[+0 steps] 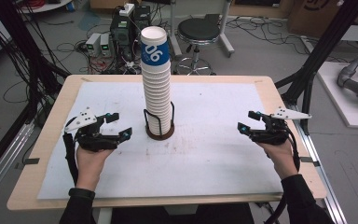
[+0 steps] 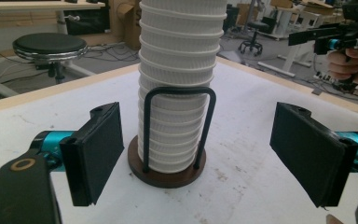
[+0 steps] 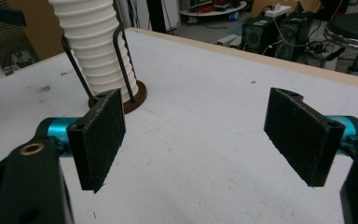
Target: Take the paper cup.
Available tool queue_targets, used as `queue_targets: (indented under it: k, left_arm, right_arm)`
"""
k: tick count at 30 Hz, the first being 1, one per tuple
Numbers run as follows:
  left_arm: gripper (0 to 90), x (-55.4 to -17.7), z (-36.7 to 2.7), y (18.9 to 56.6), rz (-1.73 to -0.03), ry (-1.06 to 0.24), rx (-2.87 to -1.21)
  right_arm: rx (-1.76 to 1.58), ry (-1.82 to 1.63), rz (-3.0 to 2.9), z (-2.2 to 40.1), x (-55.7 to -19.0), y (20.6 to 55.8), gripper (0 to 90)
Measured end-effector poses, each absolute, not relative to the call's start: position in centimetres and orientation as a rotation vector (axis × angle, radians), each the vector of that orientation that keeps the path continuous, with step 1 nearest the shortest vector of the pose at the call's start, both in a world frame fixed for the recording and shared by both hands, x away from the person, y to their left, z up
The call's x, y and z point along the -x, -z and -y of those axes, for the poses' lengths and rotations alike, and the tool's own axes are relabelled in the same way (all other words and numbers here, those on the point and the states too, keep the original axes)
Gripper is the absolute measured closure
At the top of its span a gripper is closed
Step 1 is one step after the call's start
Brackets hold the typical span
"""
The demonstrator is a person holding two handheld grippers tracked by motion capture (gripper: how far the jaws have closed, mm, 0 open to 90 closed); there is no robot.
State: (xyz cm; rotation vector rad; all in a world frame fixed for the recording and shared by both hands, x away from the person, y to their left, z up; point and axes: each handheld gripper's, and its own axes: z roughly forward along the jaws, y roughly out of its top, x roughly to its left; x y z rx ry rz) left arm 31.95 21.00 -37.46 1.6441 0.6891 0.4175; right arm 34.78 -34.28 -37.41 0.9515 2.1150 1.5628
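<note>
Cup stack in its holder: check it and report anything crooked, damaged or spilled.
Nothing stands out. The cup stack stands upright inside the black wire holder on its round brown base, rims evenly nested. Faint stains mark the white mat, but nothing is spilled. Both grippers hover open and apart from it.

Both forearms reached in from the near edge. The black two-jaw left gripper [image 1: 119, 124] and the black two-jaw right gripper [image 1: 246, 120] hovered level, jaws parted, empty, angled inward.
</note>
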Motion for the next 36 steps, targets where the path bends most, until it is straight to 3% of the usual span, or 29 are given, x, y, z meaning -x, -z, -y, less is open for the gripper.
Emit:
queue_targets:
  k: [19, 36]
  left_arm:
    - [9.7, -32.9, -19.3, 35.6, -0.672, -0.418, -1.634]
    - [7.2, -35.2, -17.3, 30.9, -0.649, -0.440, -1.618]
  right_arm:
    - [-0.940, -1.570, -2.094, 34.5, -34.3, 36.6, 21.2]
    - [-0.922, -1.575, -2.108, 34.2, -34.2, 36.6, 21.2]
